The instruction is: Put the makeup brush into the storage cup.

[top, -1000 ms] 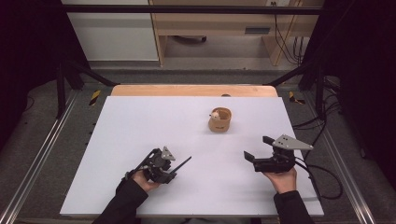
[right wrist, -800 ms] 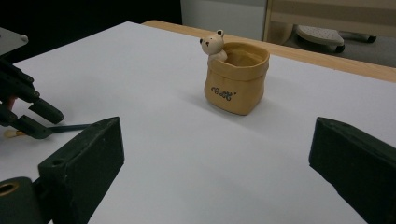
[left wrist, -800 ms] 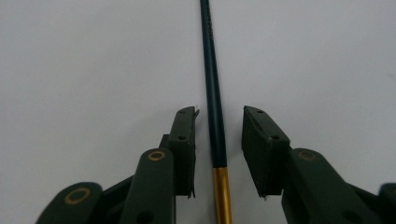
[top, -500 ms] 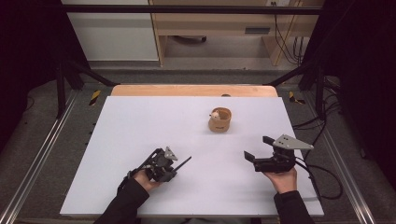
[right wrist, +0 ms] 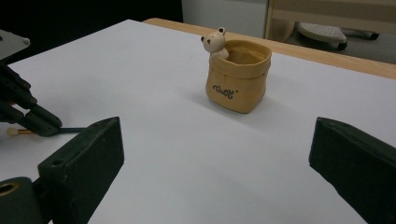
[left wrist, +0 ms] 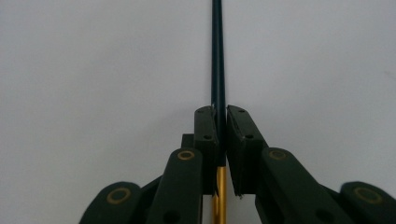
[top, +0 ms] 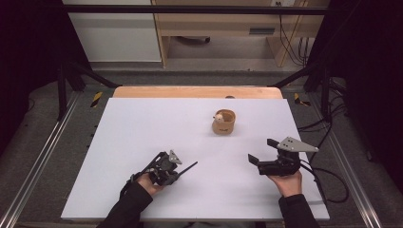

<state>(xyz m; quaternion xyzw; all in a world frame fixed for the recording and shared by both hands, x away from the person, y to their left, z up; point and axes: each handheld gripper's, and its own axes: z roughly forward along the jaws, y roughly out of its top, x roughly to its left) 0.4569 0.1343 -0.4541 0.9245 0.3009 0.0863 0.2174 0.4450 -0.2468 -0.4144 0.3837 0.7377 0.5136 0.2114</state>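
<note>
Your left gripper (top: 167,167) has its jaws clamped on a thin dark stick (left wrist: 217,56) with a gold end, likely a pen or brush, lying low over the table (top: 142,123). Your right gripper (top: 266,159) hangs with jaws spread wide, holding nothing, aimed at the pot (right wrist: 238,77). The pot, a tan sack shape with a small bear (right wrist: 213,42) at its rim, stands upright on the far right-centre of the table, well apart from both grippers. The pick-up looks done; next, carry the stick over and lower it, tip down, into the pot's mouth. What kind of tip the stick has is hard to make out, and the pot's inside is hidden.
</note>
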